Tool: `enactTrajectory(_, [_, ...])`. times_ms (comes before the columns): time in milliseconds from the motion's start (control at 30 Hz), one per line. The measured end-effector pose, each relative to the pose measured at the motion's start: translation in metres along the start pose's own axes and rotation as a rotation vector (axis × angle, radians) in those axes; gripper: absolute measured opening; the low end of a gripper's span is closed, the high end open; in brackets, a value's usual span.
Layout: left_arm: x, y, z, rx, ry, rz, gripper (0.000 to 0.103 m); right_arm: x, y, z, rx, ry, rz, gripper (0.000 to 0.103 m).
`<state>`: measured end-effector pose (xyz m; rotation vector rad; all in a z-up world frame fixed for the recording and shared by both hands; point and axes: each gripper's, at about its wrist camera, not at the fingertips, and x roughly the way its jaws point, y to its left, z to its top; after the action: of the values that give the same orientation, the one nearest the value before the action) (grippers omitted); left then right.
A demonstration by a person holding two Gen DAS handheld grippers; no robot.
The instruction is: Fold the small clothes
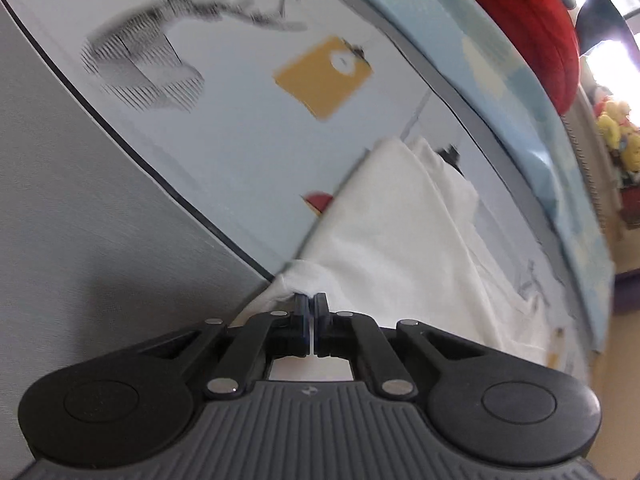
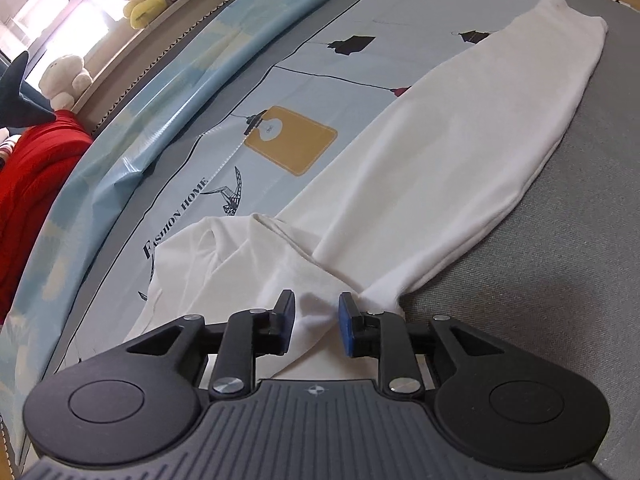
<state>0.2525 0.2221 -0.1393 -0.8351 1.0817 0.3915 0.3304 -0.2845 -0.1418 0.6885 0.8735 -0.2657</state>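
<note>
Folding is partly done: your white garment (image 2: 440, 168) lies on the bed's printed sheet (image 2: 280, 80) as one long doubled strip. Your left claw (image 1: 311, 304) pinches its corner shut; your right claw (image 2: 316, 314) gapes around bunched fabric. Crosswise folds remain.

Plain white cotton garment (image 2: 448, 152), unpatterned, lay on a pale blue printed bed sheet (image 2: 280, 92) bearing a mustard-yellow tag motif (image 2: 292, 140), black line-drawn birds and black "FASHION HOME" lettering (image 2: 176, 216). Sheet border was grey (image 2: 560, 280). Beyond it were a sky-blue cloud-patterned cover (image 2: 168, 92), a red quilted blanket (image 2: 32, 176) and yellow plush toys (image 2: 148, 0).
</note>
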Motion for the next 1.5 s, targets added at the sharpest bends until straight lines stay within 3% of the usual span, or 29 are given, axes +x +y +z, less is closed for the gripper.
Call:
enactTrajectory(100, [-0.007,0.004,0.002,-0.013,-0.009,0.005,0.001,0.002,0.001,0.000,-0.001,0.008,0.005,0.025])
enactTrajectory(167, [-0.005,0.008,0.006,-0.013,-0.005,0.048,0.000,0.005,0.001,-0.001,-0.014,0.013,-0.011,0.025])
enactTrajectory(267, [0.001,0.018,0.012,-0.055,0.013,0.118,0.000,0.008,0.001,-0.003,-0.029,0.022,-0.033,0.011])
enactTrajectory(367, [-0.007,0.020,0.015,-0.047,-0.021,0.108,0.000,0.008,0.000,-0.004,-0.054,0.023,-0.040,0.004])
enactTrajectory(467, [-0.024,-0.003,0.012,0.064,-0.117,0.085,0.001,0.001,-0.001,-0.002,-0.032,-0.010,-0.048,0.003])
enactTrajectory(533, [-0.027,-0.021,0.008,0.171,-0.170,0.060,0.001,-0.009,0.002,-0.001,-0.031,-0.083,-0.067,0.000])
enactTrajectory(600, [-0.024,-0.036,0.003,0.270,-0.181,0.044,0.001,-0.022,0.006,0.002,-0.053,-0.179,-0.082,0.000])
enactTrajectory(667, [-0.012,-0.037,0.003,0.300,-0.154,0.056,0.001,-0.029,0.006,0.005,-0.037,-0.216,-0.030,0.003])
enactTrajectory(767, [0.017,-0.009,0.009,0.158,-0.009,0.149,0.001,-0.022,0.008,0.006,-0.048,-0.140,0.076,0.005])
enactTrajectory(800, [0.020,0.000,0.010,0.125,-0.010,0.184,0.016,-0.016,0.009,0.004,-0.055,-0.096,0.088,0.012])
enactTrajectory(867, [0.013,-0.005,0.013,0.140,-0.044,0.208,0.016,-0.002,0.014,-0.001,-0.094,-0.012,0.058,0.020])
enactTrajectory(933, [-0.003,-0.020,0.012,0.179,-0.116,0.149,0.016,0.011,0.015,-0.007,-0.131,0.051,-0.049,0.020])
enactTrajectory(1000, [-0.008,-0.033,0.009,0.215,-0.141,0.081,0.016,0.014,0.008,-0.007,-0.098,0.062,-0.072,0.020])
enactTrajectory(1033, [-0.004,-0.035,0.007,0.217,-0.114,0.065,0.017,0.013,0.007,-0.006,-0.090,0.060,-0.068,0.020])
enactTrajectory(1100, [0.021,-0.024,0.004,0.124,0.036,0.050,0.017,0.011,0.006,-0.003,-0.094,0.053,-0.062,0.021])
enactTrajectory(1133, [0.031,-0.015,0.003,0.069,0.084,0.064,0.008,0.011,0.003,-0.001,-0.082,0.059,-0.060,0.021])
enactTrajectory(1167, [0.032,-0.011,0.001,0.054,0.074,0.080,0.004,0.011,-0.002,0.001,-0.055,0.071,-0.057,0.021])
enactTrajectory(1233, [0.025,-0.024,0.002,0.120,0.032,0.106,0.006,0.011,-0.009,0.002,-0.016,0.079,-0.066,0.021])
enactTrajectory(1333, [0.005,-0.048,-0.003,0.227,-0.055,0.065,0.016,0.000,-0.015,0.008,0.002,0.048,-0.053,0.021])
enactTrajectory(1500, [0.000,-0.074,-0.017,0.346,-0.039,0.003,0.017,-0.025,-0.031,0.029,-0.030,-0.060,-0.054,0.021])
